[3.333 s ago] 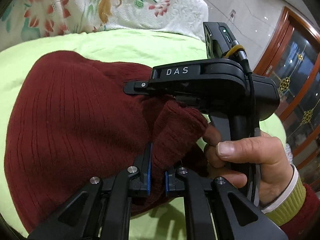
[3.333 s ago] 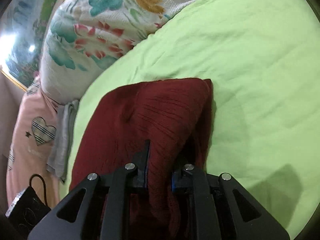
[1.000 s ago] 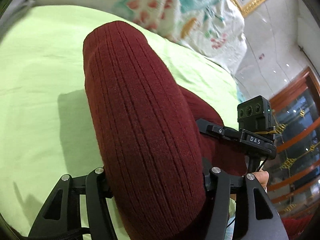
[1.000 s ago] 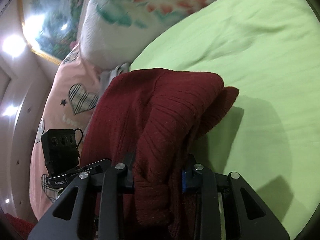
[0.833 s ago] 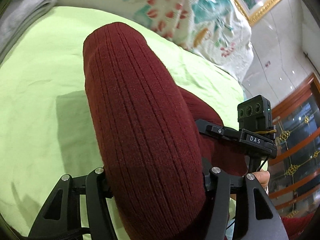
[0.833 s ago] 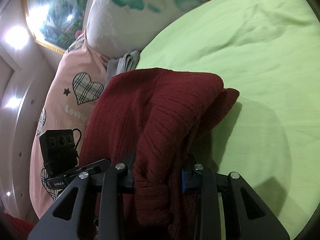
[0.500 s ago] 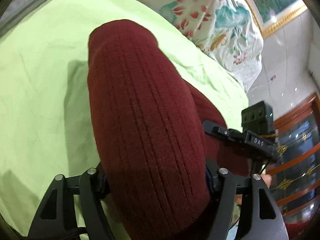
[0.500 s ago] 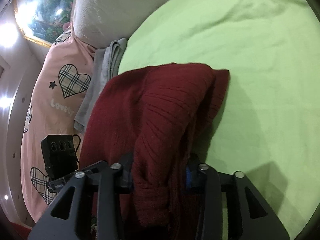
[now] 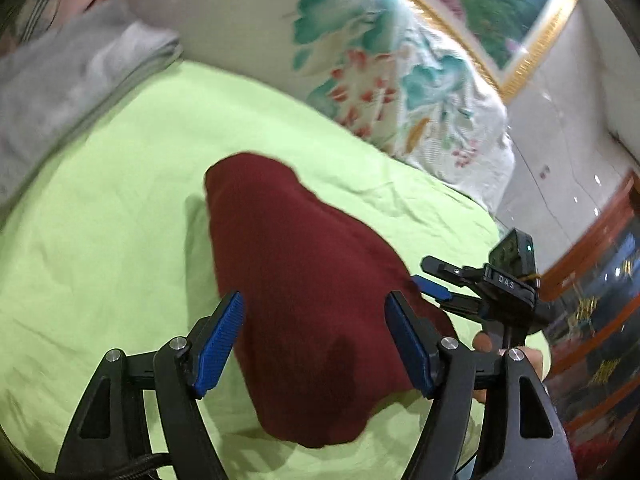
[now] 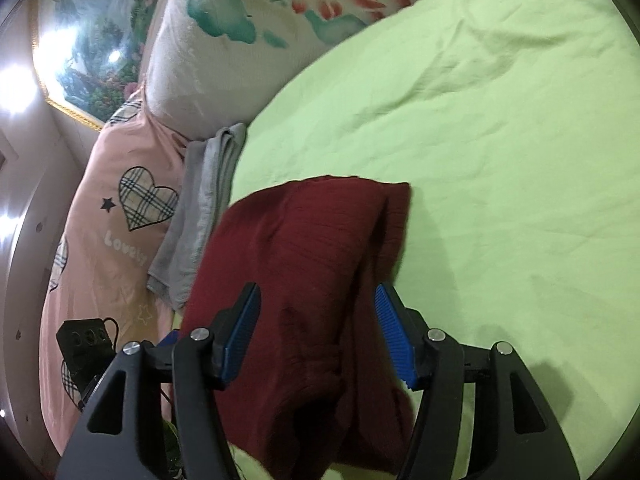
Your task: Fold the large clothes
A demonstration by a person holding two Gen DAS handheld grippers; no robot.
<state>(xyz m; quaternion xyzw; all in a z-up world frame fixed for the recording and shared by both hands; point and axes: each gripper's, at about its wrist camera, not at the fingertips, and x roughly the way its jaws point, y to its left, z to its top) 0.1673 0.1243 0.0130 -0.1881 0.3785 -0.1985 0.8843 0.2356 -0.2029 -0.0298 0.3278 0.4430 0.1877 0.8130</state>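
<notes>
A dark red ribbed sweater (image 9: 304, 300) lies folded in a thick bundle on the green bedsheet (image 9: 100, 240). My left gripper (image 9: 314, 340) stands open and drawn back from it, its blue pads clear of the cloth on either side. My right gripper (image 10: 318, 332) straddles the sweater (image 10: 304, 248) from the other end. Its jaws are opening, the bundle lies between them, and the pads do not press on it. In the left wrist view the right gripper (image 9: 434, 280) shows at the sweater's right edge, held by a hand (image 9: 484, 342).
A floral pillow (image 9: 360, 60) and a pink heart-print pillow (image 10: 120, 220) line the head of the bed. A folded grey cloth (image 10: 200, 208) lies beside the sweater. A framed painting (image 9: 500, 8) hangs behind, and a wooden cabinet (image 9: 592, 300) stands to the right.
Both grippers have widened and let go of the sweater, which now rests on the sheet. The left gripper has pulled back from it, so the bundle looks smaller and farther off.
</notes>
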